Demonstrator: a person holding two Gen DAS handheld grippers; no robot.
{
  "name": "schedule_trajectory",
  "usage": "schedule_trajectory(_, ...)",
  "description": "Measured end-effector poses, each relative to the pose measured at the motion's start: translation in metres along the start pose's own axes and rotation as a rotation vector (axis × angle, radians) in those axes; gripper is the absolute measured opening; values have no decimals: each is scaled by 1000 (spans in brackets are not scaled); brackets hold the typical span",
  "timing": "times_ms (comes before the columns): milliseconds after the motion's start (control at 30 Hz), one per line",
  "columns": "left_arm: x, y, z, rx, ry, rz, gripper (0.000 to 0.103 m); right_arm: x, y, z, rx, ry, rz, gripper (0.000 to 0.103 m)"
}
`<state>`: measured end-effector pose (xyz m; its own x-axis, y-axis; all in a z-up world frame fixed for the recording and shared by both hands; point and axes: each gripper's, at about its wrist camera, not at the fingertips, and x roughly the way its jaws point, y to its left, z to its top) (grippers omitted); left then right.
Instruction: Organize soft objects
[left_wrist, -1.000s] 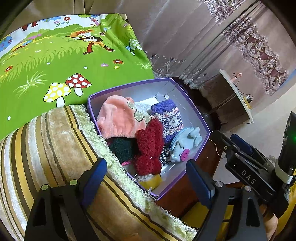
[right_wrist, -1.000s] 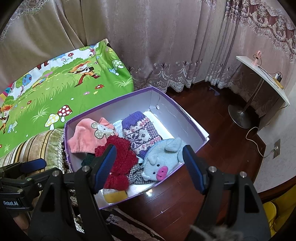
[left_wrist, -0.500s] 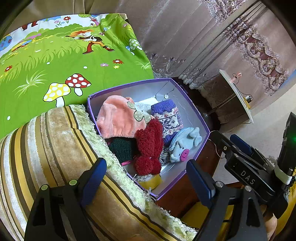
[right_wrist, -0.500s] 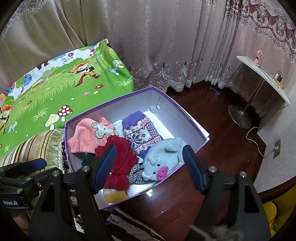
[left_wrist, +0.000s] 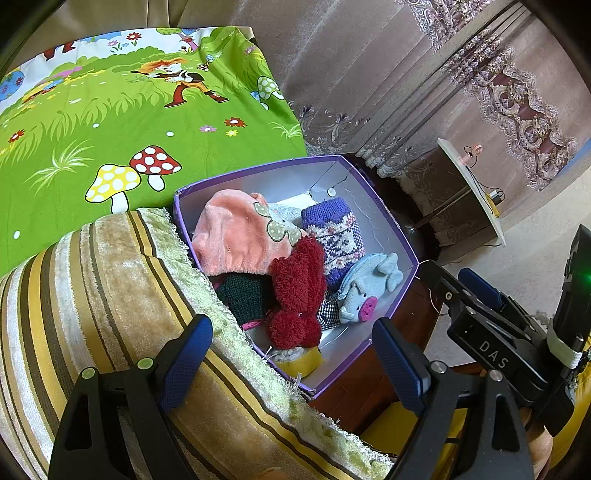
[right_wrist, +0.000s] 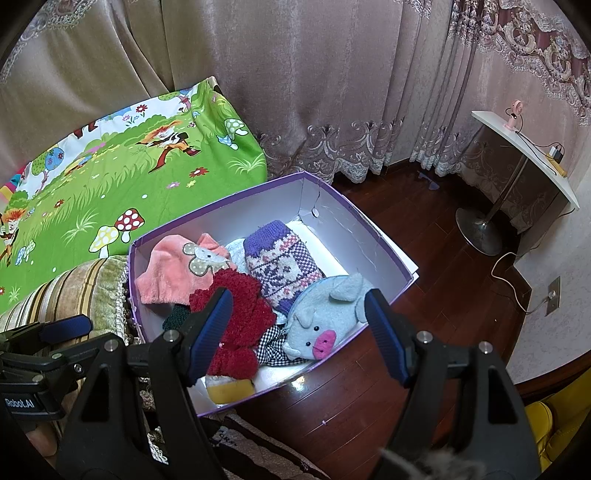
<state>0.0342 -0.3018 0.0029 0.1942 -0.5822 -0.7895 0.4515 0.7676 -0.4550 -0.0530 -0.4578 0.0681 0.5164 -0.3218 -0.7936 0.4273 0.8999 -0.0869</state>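
The purple box (right_wrist: 354, 218) sat on the dark wood floor (right_wrist: 424, 317), pressed up next to a striped cushion (left_wrist: 110, 295). Its long side ran from the near left to the far right in the right wrist view, with one short end by the cushion and the other toward the curtain (right_wrist: 332, 92).

Inside the box were lots of soft things. A pink fuzzy hat (right_wrist: 173, 273) lay at the cushion end. A purple patterned knit piece (right_wrist: 280, 262) lay in the middle, with its long side pointing toward the far corner. A red fluffy thing (right_wrist: 240, 317) lay in front of the pink hat. A grey-blue pig toy (right_wrist: 325, 317) lay by the near wall, its pink nose pointing at the camera. A dark green knit thing (left_wrist: 247, 295), a bit of checked cloth (right_wrist: 273, 343) and something yellow (right_wrist: 229, 391) peeked out too.

The left gripper (left_wrist: 291, 365) hung over the cushion edge with its jaws wide and nothing in them. The right gripper (right_wrist: 299, 336) hung over the box, also wide and holding nothing.

A green cartoon sheet (left_wrist: 110, 122) lay behind the cushion.
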Motion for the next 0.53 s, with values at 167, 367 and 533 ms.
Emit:
schedule_trajectory(167,1,0,0,0,0,0,90,0,0,0,0,0,-1,77)
schedule_trajectory(367,2,-4,1,2,-3,-10,97,0,-1,-1,3,-1,-3,77)
schedule_trajectory(533,6,-8,1,24,6,-13,101,1,-2,-2,4,1,-5,77)
